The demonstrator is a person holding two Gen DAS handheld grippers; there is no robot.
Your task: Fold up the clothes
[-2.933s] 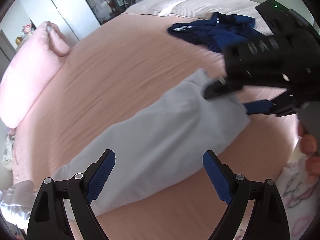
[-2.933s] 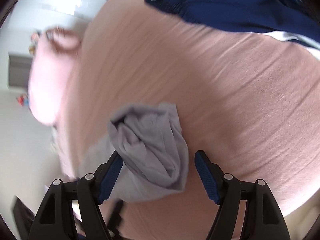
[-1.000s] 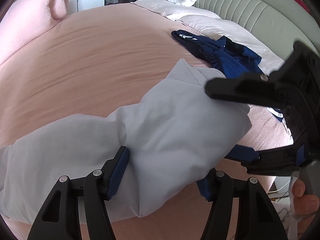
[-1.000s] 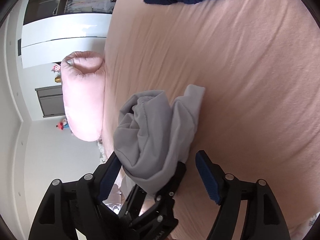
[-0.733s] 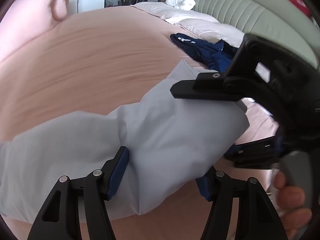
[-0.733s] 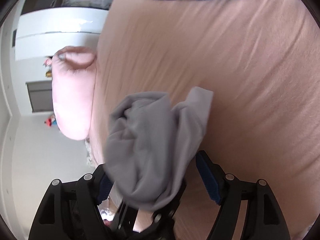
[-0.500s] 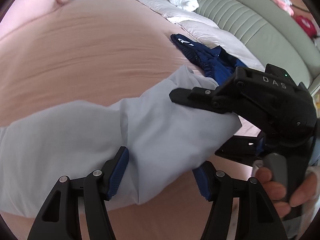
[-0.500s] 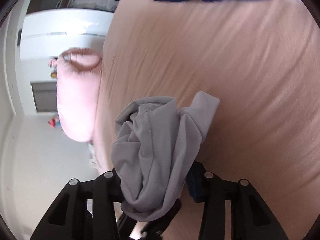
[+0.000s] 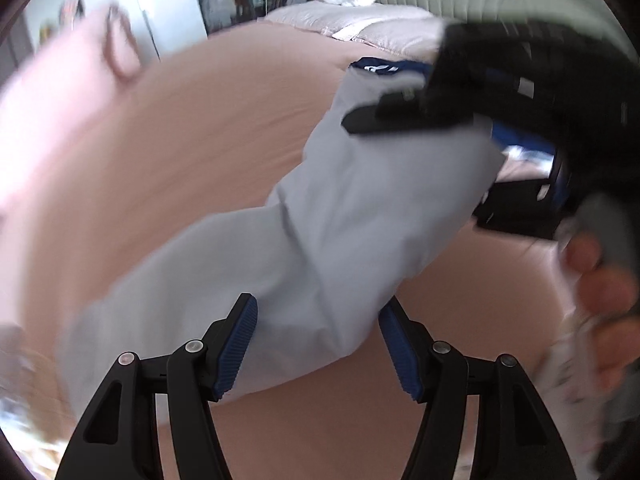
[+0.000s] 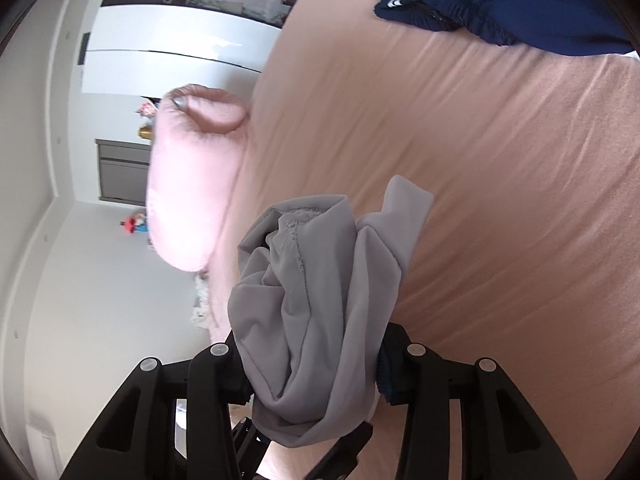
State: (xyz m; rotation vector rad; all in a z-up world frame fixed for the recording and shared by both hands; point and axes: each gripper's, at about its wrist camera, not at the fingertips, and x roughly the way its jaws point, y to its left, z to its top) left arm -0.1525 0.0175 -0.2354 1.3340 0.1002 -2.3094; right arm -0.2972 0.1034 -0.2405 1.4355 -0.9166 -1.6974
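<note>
Grey garment: light grey, soft knit, looks like sweatpants or similar; exact type unclear. Stretched as a long band across the pink bed sheet, one end bunched, the other trailing toward the lower left of the left wrist view, blurred there. In the right wrist view the bunched end shows a stitched seam and a folded hem flap sticking up, hanging in loose folds above the sheet.

Navy garment: dark blue with white trim, elastic gathered edge, crumpled in a heap further up the bed, apart from the grey one.
</note>
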